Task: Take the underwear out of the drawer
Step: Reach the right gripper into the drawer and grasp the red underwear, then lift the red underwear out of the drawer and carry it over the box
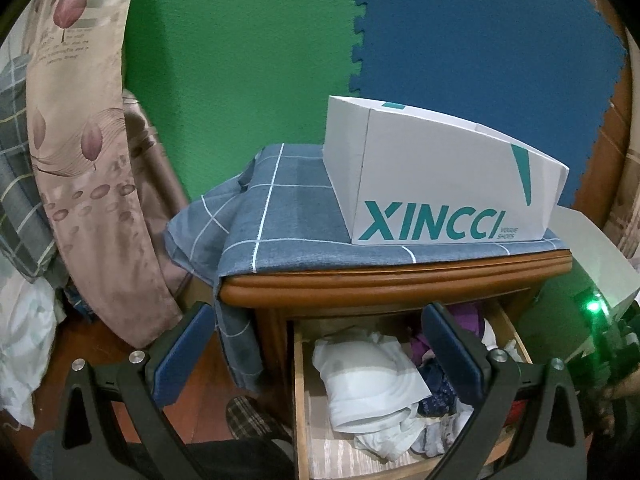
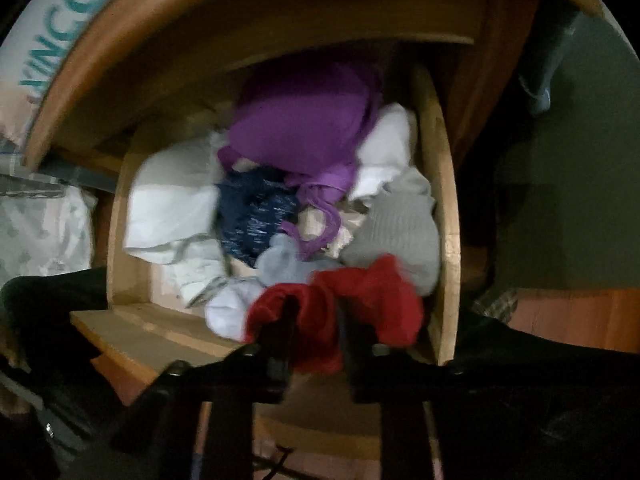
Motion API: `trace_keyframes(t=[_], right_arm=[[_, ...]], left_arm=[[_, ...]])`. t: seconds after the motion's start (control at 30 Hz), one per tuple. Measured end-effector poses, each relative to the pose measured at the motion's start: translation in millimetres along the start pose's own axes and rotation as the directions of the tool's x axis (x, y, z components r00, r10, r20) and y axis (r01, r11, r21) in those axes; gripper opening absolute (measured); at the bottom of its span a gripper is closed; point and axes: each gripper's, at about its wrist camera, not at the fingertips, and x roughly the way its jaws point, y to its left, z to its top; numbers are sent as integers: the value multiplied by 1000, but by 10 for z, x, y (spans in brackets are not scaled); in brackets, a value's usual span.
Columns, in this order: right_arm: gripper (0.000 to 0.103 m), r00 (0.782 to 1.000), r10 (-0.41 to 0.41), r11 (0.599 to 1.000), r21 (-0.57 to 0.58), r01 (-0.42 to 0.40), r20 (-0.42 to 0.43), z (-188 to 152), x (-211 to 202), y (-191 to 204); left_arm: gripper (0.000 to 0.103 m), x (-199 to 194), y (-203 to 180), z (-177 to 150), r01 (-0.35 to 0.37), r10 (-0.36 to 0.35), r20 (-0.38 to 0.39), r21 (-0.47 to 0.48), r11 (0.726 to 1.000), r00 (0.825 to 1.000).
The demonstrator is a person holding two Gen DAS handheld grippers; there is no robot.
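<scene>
The crumpled red cotton underwear [image 2: 344,312] lies at the near right corner of the open wooden drawer [image 2: 444,184], bunched right between the right gripper [image 2: 316,312]'s narrowed jaws, pinched tight. The left gripper [image 1: 316,356] hovers wide and empty over the white garments, farther off. Up is the way out!
</scene>
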Motion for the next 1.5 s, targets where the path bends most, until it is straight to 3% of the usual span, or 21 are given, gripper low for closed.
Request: trace_keyframes(t=[0.3,0.57,0.7,0.8,1.03,1.3,1.5], right_arm=[[16,994,29,998,-67,-22,108,-47,-419,116],[16,965,93,994,-75,-77,246,22,-1087,223],[16,951,61,994,-102,-32,302,17,-1343,355],[16,931,5,991,-123,43,366,-10,-1570,474],[16,888,10,990,-129,55,460,-89,-2145,585],[16,809,27,985,-154,78,587,-175,-2895,743],[16,742,12,975,-172,140,670,-93,-3361,939]], left_arm=[[102,7,16,-5,-12,12,-3,0,1000,1000],[102,7,20,-3,-9,9,-4,0,1000,1000],[102,3,18,-2,-4,4,-4,-1,1000,1000],[102,0,15,-3,-2,2,-1,-1,1000,1000],[102,-2,18,-1,-5,5,-2,2,1000,1000],[102,-9,9,19,-19,19,-1,-7,1000,1000],[102,-10,6,26,-20,20,1,-9,1000,1000]])
